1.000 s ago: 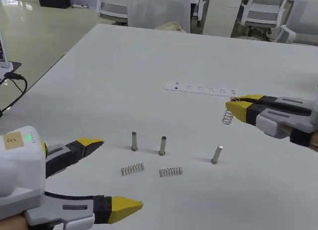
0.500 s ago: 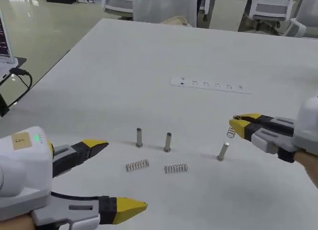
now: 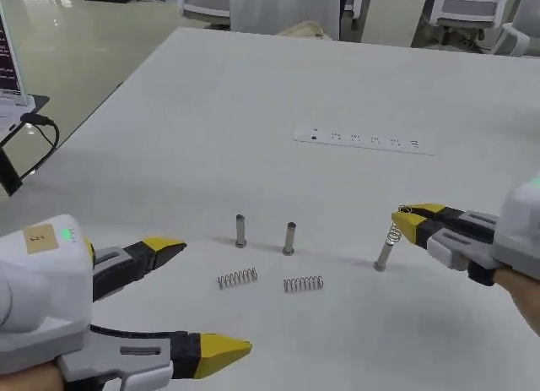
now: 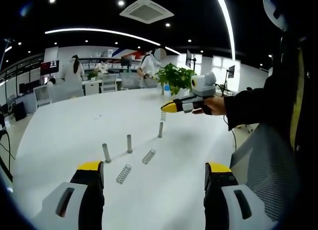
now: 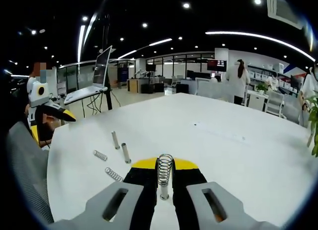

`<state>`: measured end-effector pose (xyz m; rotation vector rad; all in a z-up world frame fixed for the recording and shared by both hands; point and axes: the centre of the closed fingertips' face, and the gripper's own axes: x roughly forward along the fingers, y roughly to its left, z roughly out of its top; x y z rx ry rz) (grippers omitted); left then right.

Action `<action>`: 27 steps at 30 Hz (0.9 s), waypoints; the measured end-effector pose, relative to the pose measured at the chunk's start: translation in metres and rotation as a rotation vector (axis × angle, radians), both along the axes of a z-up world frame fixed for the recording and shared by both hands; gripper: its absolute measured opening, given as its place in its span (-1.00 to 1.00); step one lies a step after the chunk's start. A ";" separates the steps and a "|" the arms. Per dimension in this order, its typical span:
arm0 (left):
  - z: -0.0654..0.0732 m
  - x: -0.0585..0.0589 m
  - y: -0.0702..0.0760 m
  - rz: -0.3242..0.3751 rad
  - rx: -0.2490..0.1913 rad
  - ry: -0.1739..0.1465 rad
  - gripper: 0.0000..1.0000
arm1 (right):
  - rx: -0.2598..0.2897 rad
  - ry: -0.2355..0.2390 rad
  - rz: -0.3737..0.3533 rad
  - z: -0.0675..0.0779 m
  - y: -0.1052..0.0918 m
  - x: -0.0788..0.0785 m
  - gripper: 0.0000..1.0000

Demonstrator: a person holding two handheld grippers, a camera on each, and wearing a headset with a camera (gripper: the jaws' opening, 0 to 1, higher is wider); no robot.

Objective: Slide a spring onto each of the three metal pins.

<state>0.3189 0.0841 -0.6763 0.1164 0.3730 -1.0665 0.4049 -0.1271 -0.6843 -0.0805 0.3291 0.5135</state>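
Your right claw (image 3: 405,216) pinched shut on spring (image 3: 393,234), its lower end at tip of right pin (image 3: 382,257). Spring likely light and squashy: hold gently near top coil. Pin may topple if nudged. Your left claw (image 3: 215,296) wide open, empty. Loose springs (image 3: 237,278) (image 3: 303,283) lie on tabletop (image 3: 211,121) near other pins (image 3: 240,230) (image 3: 289,238). Plenty of room around; power strip (image 3: 364,141) well apart.

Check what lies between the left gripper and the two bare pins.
Two loose springs lie flat between the left gripper and those pins, clear in the head view.

Open-plan office — desks (image 4: 107,83), swivel chairs (image 3: 460,2).
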 end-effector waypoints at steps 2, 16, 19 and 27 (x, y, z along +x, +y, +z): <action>0.000 0.000 0.000 0.000 0.002 0.001 0.61 | -0.001 -0.001 -0.001 -0.002 -0.001 0.002 -0.86; -0.002 0.001 0.002 0.006 0.009 0.008 0.58 | 0.012 0.019 -0.004 -0.013 -0.003 0.004 -0.86; -0.003 0.001 0.002 0.008 0.012 0.010 0.57 | 0.003 0.023 0.001 -0.018 -0.002 0.005 -0.86; -0.003 0.001 0.002 0.009 0.015 0.014 0.56 | 0.014 0.037 0.006 -0.030 0.000 0.004 -0.86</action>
